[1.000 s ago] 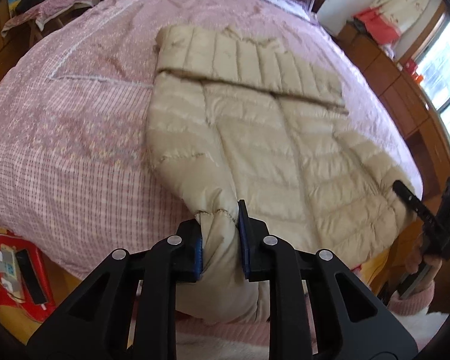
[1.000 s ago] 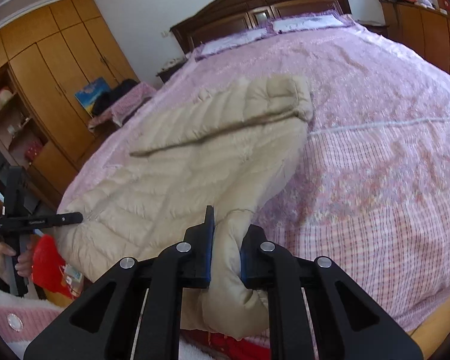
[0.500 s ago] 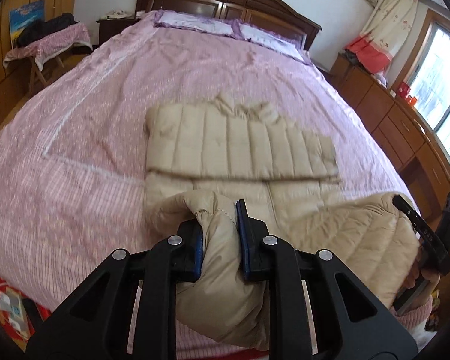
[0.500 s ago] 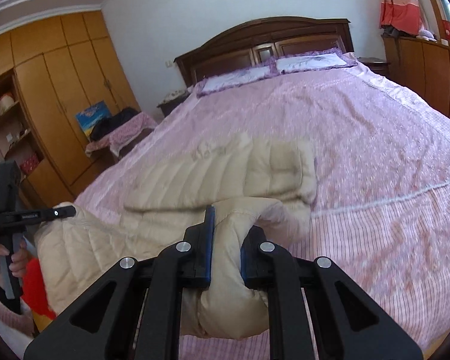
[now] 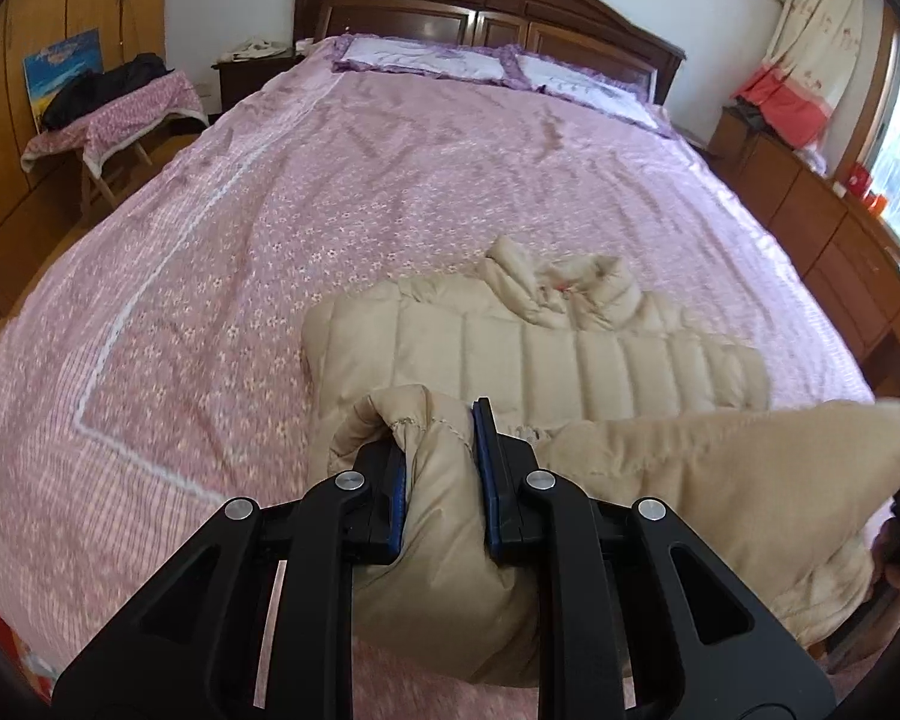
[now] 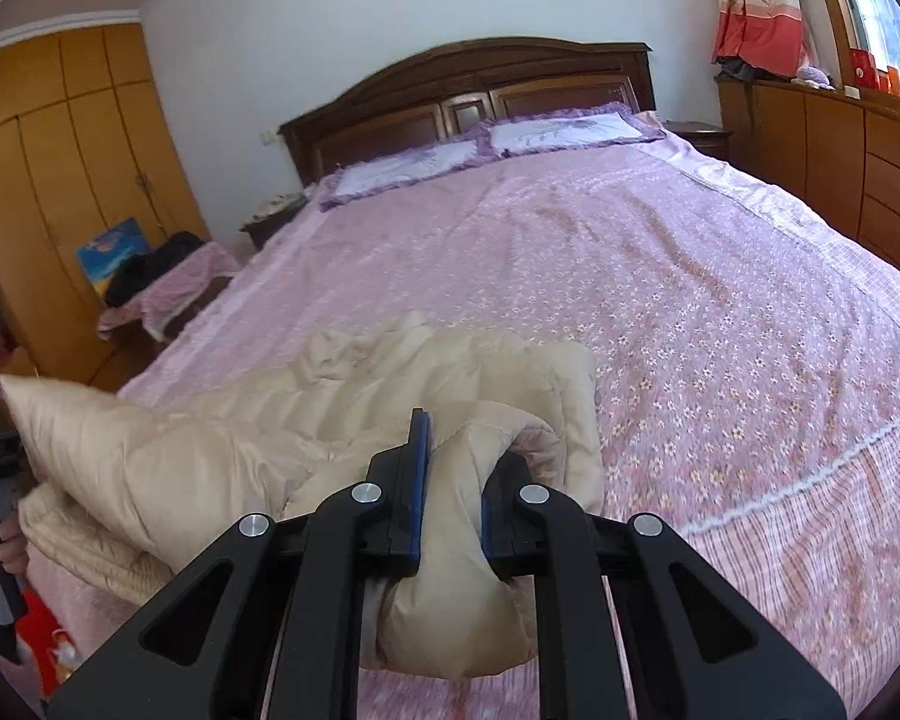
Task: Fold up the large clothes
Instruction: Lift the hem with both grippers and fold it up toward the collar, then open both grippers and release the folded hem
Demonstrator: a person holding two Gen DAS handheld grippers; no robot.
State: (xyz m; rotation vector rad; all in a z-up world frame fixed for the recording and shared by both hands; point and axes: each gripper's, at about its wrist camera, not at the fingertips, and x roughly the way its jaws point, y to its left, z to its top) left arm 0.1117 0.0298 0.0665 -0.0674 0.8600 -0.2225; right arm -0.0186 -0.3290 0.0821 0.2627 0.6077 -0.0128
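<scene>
A beige quilted down jacket (image 5: 534, 354) lies on the pink bed, its sleeves folded across the chest and its collar toward the headboard. My left gripper (image 5: 441, 471) is shut on the jacket's lower left hem corner and holds it raised above the bed. My right gripper (image 6: 453, 477) is shut on the lower right hem corner (image 6: 450, 546), also raised. The lifted hem (image 5: 720, 468) stretches between the two grippers and hides the jacket's lower body. The jacket also shows in the right wrist view (image 6: 390, 384).
The pink floral bedspread (image 5: 390, 180) covers a wide bed with two pillows (image 5: 426, 60) at a dark wooden headboard. A covered stool with dark clothes (image 5: 114, 102) stands left. Wooden drawers (image 6: 870, 162) line the right side. A red item (image 6: 48, 648) lies on the floor.
Both grippers have lifted the jacket's bottom hem off the bed's near edge and carried it up and forward toward the collar. The lower body now arches over the folded sleeves.
</scene>
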